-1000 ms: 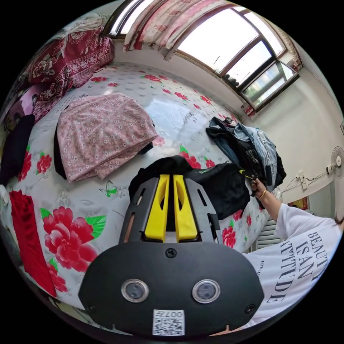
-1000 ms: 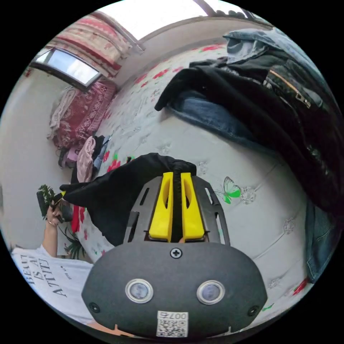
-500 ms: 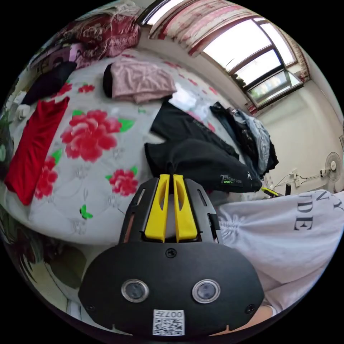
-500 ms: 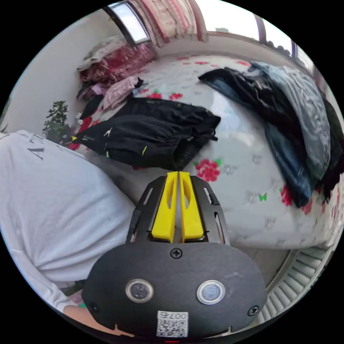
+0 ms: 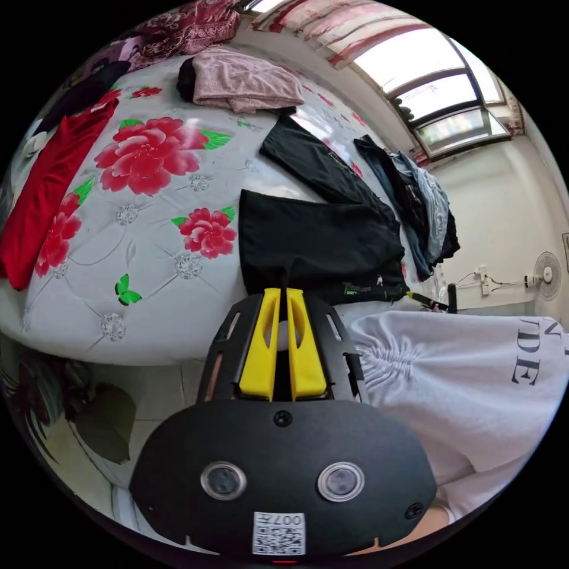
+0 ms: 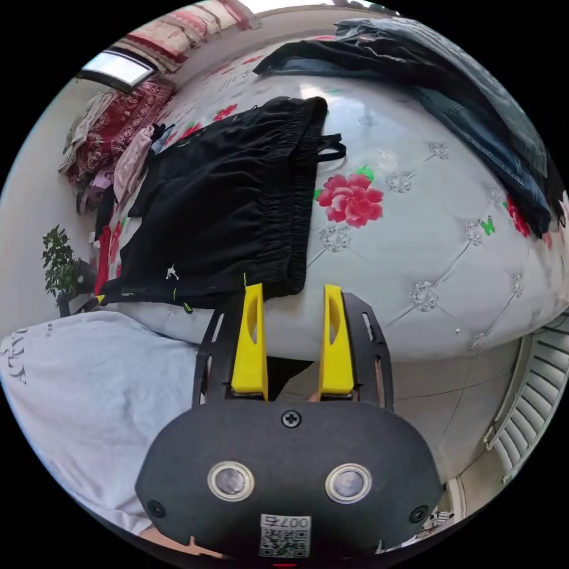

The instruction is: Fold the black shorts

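Note:
The black shorts (image 5: 320, 243) lie spread flat on the flowered bed (image 5: 148, 284), close to its near edge. My left gripper (image 5: 283, 290) is shut, with a small pinch of the shorts' near hem rising from its tips. In the right gripper view the shorts (image 6: 225, 201) lie with the elastic waistband towards the right. My right gripper (image 6: 293, 287) is open just off the bed's edge. Its left jaw tip is beside the waistband's near corner and nothing is between the jaws. The left gripper's yellow tip (image 6: 98, 299) shows at the shorts' far corner.
A long black garment (image 5: 320, 166) lies just beyond the shorts. Further off are a folded pink garment (image 5: 243, 86), a red garment (image 5: 41, 178) and a heap of jeans and dark clothes (image 6: 450, 89). The person's white shirt (image 5: 462, 379) is close by.
The shorts went from held up in the air to lying flat at the bed's edge. My right gripper opened and let go of them; the left stays shut on the hem.

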`<state>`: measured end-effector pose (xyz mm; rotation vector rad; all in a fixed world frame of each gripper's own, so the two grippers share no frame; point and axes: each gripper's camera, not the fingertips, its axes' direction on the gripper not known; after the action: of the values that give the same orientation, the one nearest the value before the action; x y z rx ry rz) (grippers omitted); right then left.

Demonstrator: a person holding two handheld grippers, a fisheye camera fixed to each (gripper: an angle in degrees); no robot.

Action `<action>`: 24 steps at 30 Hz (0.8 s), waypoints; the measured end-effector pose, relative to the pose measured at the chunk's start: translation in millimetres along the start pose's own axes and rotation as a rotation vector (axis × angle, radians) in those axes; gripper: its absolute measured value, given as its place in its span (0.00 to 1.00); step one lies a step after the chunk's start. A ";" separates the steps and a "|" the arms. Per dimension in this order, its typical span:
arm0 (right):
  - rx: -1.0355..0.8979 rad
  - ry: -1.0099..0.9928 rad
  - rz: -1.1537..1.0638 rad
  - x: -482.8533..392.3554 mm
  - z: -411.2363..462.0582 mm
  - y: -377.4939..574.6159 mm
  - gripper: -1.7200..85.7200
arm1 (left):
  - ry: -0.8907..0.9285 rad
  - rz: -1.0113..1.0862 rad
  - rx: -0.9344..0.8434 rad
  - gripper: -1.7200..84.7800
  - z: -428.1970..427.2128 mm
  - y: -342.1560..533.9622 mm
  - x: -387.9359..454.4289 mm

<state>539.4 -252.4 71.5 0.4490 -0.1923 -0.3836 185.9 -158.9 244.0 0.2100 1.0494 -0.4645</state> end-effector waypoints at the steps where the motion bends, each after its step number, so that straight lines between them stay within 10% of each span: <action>1: 0.003 0.017 0.016 -1.9 1.8 -2.3 0.14 | 0.011 0.001 0.008 0.01 -2.6 -1.0 -1.1; 14: 0.335 -0.009 -0.050 -39.0 -102.4 21.8 0.03 | 0.223 0.227 0.058 0.01 -81.5 -26.8 0.0; 24: 0.213 -0.039 0.155 4.3 -59.2 33.6 0.11 | 0.246 0.171 -0.105 0.01 -44.0 -10.4 -9.8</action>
<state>569.6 -203.4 34.9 0.6319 -0.3056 -0.2209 142.6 -148.7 231.5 0.2661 1.2812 -0.2312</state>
